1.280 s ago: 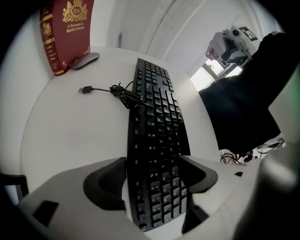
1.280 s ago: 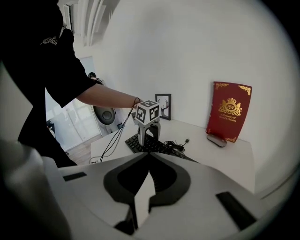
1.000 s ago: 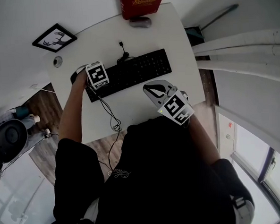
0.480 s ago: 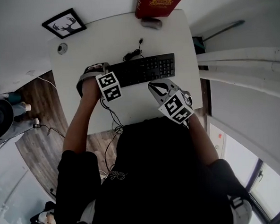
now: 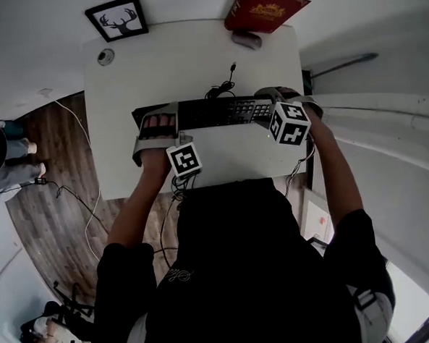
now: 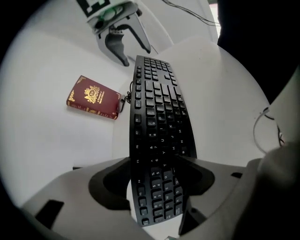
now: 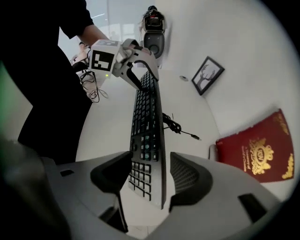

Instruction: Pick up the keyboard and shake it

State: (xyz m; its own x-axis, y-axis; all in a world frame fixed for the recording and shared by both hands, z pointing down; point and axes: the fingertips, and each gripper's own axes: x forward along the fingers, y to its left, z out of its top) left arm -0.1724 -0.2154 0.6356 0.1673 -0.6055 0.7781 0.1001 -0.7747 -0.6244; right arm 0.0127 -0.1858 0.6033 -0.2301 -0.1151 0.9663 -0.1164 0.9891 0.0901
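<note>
Keyboard (image 5: 218, 112) lies across the white desk (image 5: 157, 69) and looks like light, stiff plastic with a trailing cable (image 5: 224, 87) (it may tug when shaken), so the two short ends are the places to hold. The left gripper (image 5: 157, 123) seems clamped across the left end. The right gripper (image 5: 281, 103) is opening, its pads off the right end between them. Only the gripper views show these pads; the head view shows the whole layout.

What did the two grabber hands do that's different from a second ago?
The right gripper moved from the table's near edge to the right end of the keyboard. Its jaws are opening, with the keyboard between them. The left gripper closed on the left end. The red book and deer picture stayed put.
</note>
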